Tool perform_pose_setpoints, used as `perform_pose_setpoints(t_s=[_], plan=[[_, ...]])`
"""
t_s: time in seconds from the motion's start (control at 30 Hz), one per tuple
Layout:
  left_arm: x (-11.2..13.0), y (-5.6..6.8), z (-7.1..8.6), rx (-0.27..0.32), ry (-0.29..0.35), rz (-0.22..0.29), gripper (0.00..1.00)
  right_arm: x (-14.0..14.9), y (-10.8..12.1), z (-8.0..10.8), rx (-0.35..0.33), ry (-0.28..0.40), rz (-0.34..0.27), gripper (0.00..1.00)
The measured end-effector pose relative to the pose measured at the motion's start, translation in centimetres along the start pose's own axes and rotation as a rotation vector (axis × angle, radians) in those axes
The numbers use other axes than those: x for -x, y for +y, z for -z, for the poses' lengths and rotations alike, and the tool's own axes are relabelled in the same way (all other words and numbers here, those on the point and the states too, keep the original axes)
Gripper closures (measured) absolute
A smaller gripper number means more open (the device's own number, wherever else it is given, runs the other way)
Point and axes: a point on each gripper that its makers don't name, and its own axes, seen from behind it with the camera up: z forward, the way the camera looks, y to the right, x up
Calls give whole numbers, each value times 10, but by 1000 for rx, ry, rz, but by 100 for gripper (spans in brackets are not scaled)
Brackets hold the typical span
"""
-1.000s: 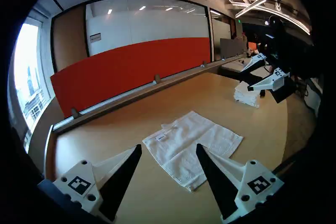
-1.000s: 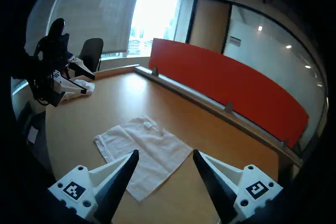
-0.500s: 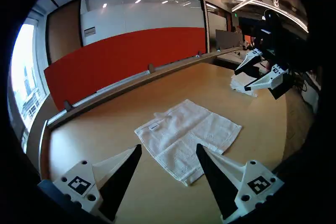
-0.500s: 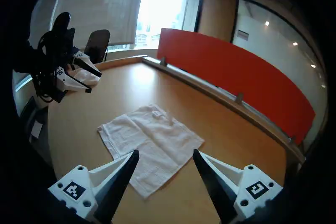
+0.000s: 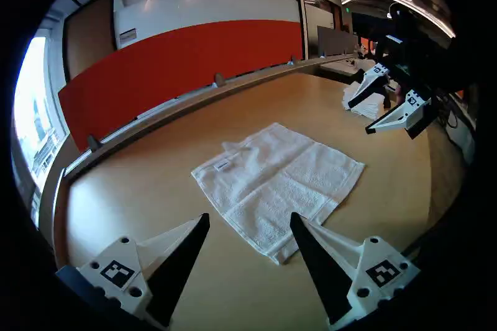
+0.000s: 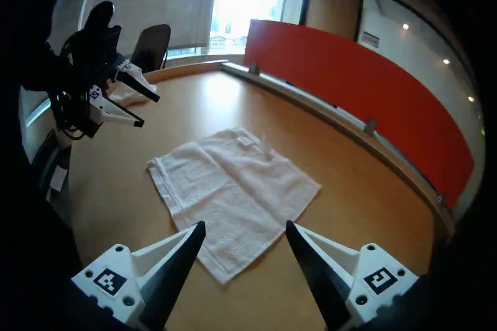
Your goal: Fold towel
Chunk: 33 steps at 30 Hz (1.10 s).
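While you are holding both tools over the wooden table (image 5: 143, 194), the white towel (image 5: 279, 176) is lying spread flat on it, on the near side of the red divider (image 5: 186, 64) and well apart from it. Your left gripper (image 5: 248, 215) is hovering with its fingers spread wide and pinching nothing. Its tips are pointing at the towel edge that faces away from the red divider. Your right gripper (image 6: 245, 224) is likewise gaping and empty, aiming at another towel edge on the side away from the red divider. A small sewn tag (image 5: 220, 166) is showing near the towel edge that faces the red divider, where the cloth is wrinkling a little. A second pale cloth (image 5: 373, 108) is sitting farther along the table, on the same side of the red divider, and your right gripper is passing in front of it in the left gripper view.
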Motion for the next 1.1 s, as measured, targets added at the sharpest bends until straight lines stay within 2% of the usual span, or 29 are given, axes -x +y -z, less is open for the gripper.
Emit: perform_pose_setpoints(t_s=[0.2,0.53,1.1], plan=[[16,6,-11,19,-29,8,4,17,-4,-10,-11,-32,-4,0],[47,20,-30,64,-96,-10,4,44,-12,-22,-34,-82,-11,0],[89,39,-54,121,-212,6,4,80,-23,-33,-69,-153,-15,0]])
